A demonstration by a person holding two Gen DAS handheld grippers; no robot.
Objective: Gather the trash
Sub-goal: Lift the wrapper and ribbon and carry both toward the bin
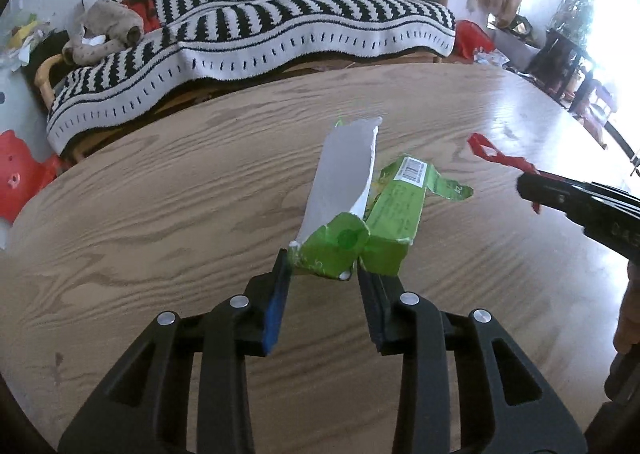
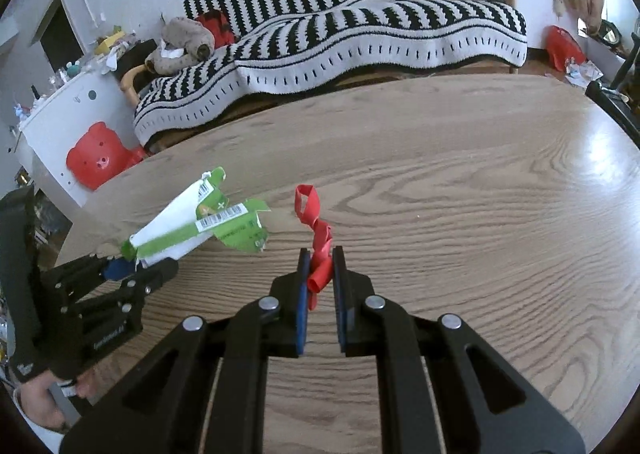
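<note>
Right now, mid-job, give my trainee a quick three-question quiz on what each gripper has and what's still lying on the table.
1. True or false: the left gripper is shut on the green carton.
2. Multiple choice: what does the right gripper hold? A) a barcode label B) a red twisted strip C) nothing
3. Short answer: is any loose trash visible on the wooden table in either wrist view?

Key:
1. True; its torn flap stands up past the fingers.
2. B
3. No; both pieces appear held clear of the tabletop, and no other trash shows on it.
</note>
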